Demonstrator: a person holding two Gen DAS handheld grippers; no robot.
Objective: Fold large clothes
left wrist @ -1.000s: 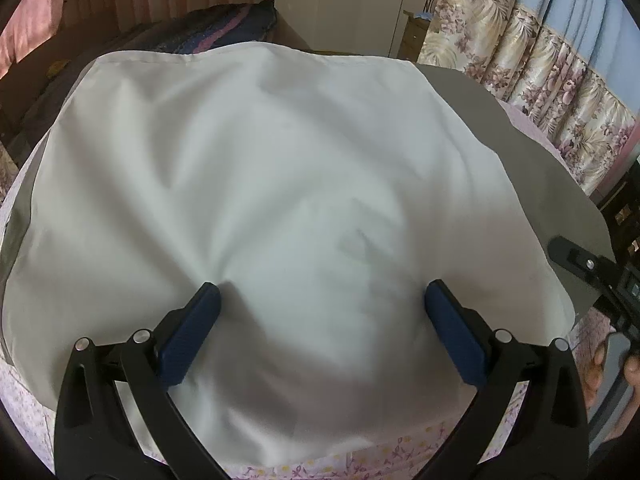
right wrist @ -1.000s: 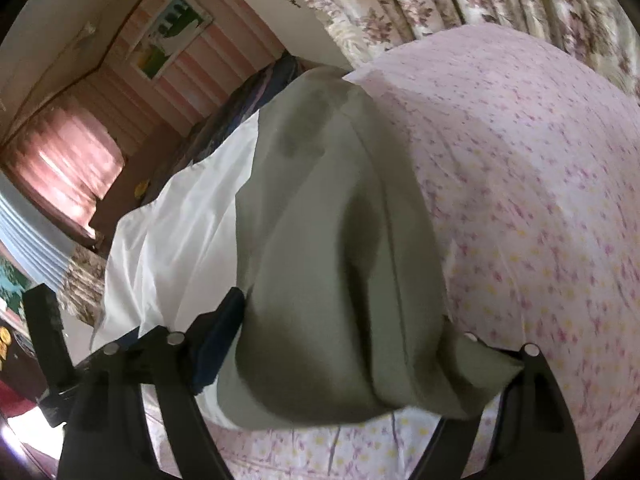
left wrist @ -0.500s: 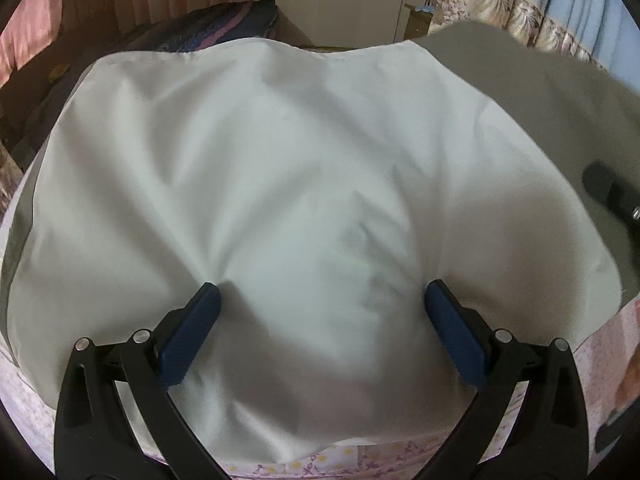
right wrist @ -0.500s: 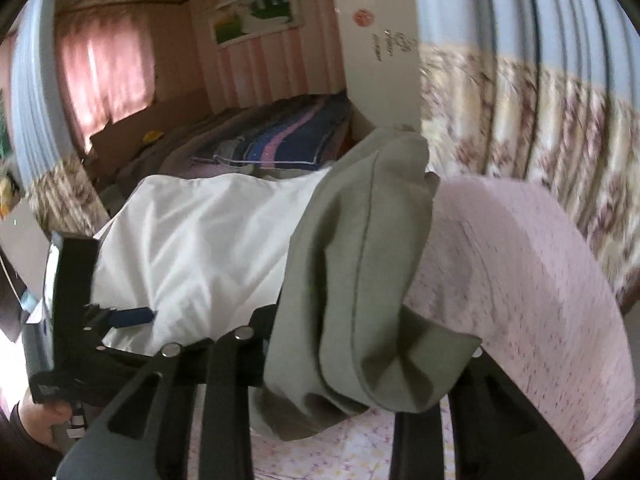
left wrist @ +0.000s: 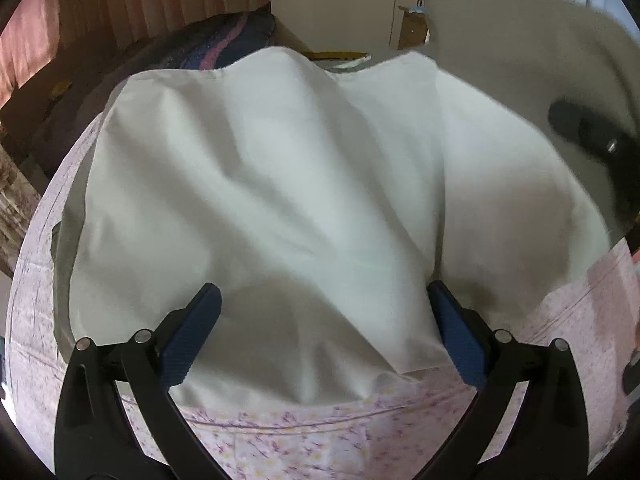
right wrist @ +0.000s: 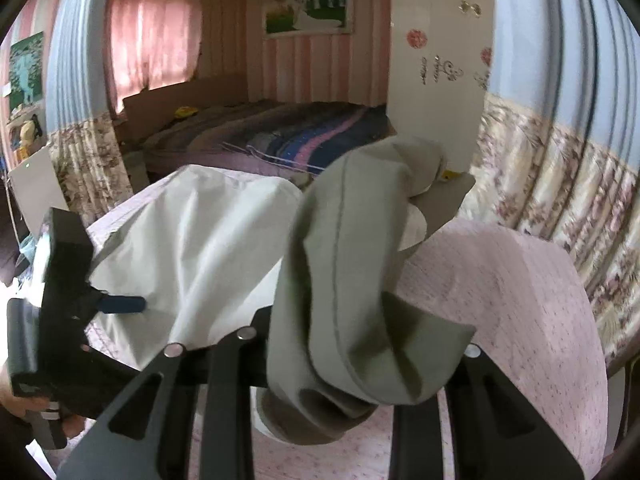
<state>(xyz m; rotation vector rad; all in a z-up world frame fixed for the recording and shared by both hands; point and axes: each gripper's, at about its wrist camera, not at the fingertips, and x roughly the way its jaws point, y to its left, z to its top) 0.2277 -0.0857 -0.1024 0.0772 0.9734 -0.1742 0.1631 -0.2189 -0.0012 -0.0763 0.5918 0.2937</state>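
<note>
Garment (left wrist: 304, 184): large, pale off-white on the face turned up, olive-grey on the other face, spread over a bed with a pink floral sheet (left wrist: 280, 436). Most of it lies on the sheet, with ridges running from the near edge toward the far one.

Right gripper (right wrist: 360, 364): I have its jaws clamped on a bunched olive-grey corner of the garment; they have just been closing, and the fabric fills the gap and spills over both fingers. The corner is lifted off the bed, so the cloth rises from the sheet to the jaws in a twisted column. In the left wrist view that raised flap shows at upper right, blurred.

Left gripper (left wrist: 320, 336): jaws wide apart, both blue pads (left wrist: 192, 340) standing on or just above the pale fabric near its front edge, nothing pinched between them. I cannot tell whether the pads press the cloth down.

Step in hand, as I judge it: first fold, carrying the right-hand corner across the garment.

Next move calls for: sweeping the held corner over toward the opposite side while keeping it high enough not to drag the lower layer. The left gripper should pin or grip the near edge so the body does not slide. Risk: the twisted bunch may land as a lump, not a flat layer.
</note>
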